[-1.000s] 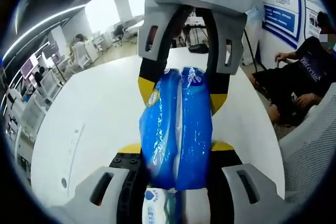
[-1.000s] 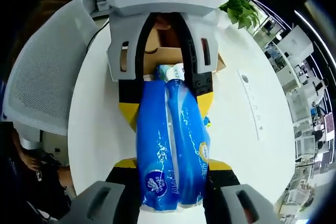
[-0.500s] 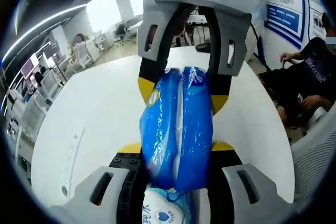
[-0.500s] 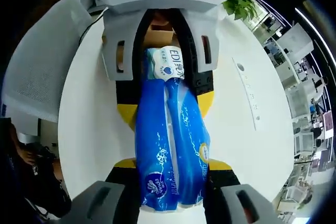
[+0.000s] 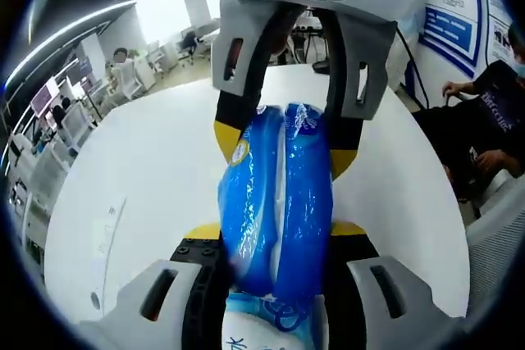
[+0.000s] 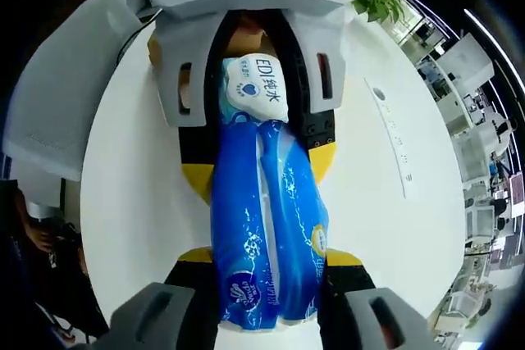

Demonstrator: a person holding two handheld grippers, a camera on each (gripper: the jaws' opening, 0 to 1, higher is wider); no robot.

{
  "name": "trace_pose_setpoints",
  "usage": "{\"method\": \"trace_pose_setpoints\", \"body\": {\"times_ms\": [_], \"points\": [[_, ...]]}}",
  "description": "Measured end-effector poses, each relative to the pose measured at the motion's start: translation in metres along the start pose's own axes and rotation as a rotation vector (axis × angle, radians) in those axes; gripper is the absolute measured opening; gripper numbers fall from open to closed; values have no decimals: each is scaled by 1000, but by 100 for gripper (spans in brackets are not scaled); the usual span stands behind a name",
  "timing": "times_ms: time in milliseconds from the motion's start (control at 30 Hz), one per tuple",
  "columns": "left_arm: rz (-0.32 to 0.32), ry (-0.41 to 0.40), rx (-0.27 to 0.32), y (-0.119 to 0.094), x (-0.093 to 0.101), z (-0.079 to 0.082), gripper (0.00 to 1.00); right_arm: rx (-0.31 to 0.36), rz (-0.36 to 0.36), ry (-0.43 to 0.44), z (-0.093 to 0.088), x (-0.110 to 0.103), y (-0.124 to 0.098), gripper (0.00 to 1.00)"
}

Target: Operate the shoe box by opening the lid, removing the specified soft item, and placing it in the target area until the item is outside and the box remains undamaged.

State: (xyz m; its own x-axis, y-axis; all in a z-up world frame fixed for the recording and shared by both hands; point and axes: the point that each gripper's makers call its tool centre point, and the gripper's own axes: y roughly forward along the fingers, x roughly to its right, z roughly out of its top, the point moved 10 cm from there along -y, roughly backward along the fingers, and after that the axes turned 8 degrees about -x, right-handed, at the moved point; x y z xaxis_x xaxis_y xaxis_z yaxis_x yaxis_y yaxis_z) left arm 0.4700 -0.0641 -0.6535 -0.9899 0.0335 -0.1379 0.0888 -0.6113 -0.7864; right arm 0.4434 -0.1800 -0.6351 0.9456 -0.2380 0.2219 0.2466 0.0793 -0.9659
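A blue plastic tissue pack point(image 5: 277, 202) hangs over the white round table point(image 5: 123, 161), held from both ends. My left gripper point(image 5: 275, 231) is shut on its near end, and the right gripper point(image 5: 283, 145) comes in from the top, shut on the far end. In the right gripper view my right gripper point(image 6: 269, 257) grips the blue tissue pack point(image 6: 267, 219) and the left gripper point(image 6: 258, 168) clamps it from above. The pack's white labelled end point(image 6: 254, 92) lies between the left gripper's arms. A sliver of the brown cardboard box point(image 6: 246, 38) shows behind it.
A person in dark clothes point(image 5: 484, 112) sits at the right beyond the table edge, next to a grey mesh chair point(image 5: 500, 243). Another mesh chair point(image 6: 57, 96) stands off the table. A cable slot point(image 6: 394, 153) is set in the tabletop point(image 6: 139, 186). A plant point(image 6: 381, 2) stands behind.
The pack's white labelled end has slid further up between the left gripper's arms. The cardboard box has dropped almost out of sight behind that gripper. Both grips are unchanged.
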Motion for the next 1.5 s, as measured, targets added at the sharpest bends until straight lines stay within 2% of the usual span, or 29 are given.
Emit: {"method": "trace_pose_setpoints", "body": {"times_ms": [600,1500], "points": [[1,-5,-23,17,-9,-10,45,-14,10,-7,4,2,15,44],[-1,-13,-48,34,-11,-14,47,-42,29,-6,-6,10,38,48]]}}
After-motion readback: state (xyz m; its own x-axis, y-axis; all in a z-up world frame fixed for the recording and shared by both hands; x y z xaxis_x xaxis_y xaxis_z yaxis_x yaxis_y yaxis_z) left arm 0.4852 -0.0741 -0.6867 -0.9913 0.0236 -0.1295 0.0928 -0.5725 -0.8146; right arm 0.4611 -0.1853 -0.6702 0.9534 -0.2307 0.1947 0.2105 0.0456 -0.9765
